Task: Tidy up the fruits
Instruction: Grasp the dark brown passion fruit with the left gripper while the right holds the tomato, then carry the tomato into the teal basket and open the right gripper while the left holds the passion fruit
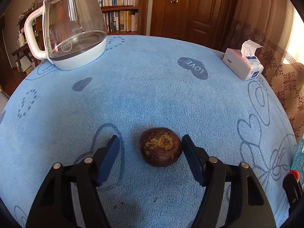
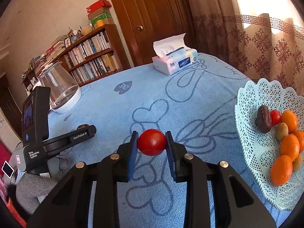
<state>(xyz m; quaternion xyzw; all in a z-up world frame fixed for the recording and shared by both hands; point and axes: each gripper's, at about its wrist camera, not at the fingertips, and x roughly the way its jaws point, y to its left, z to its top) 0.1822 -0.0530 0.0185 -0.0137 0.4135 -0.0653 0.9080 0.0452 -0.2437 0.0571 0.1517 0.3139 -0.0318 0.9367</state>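
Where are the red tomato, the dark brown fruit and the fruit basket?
red tomato (image 2: pixel 152 142), right wrist view, centre of its skin.
dark brown fruit (image 1: pixel 160 146), left wrist view, its top face.
fruit basket (image 2: pixel 252 102), right wrist view, bare lattice wall.

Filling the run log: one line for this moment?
left gripper: open around brown fruit | right gripper: shut on red tomato | basket: partly filled

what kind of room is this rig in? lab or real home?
Most likely a real home, a living room or study. Cues: a packed wooden bookshelf, patterned curtains beside a wooden door, and a table under a blue cartoon cloth with a tissue pack on it.
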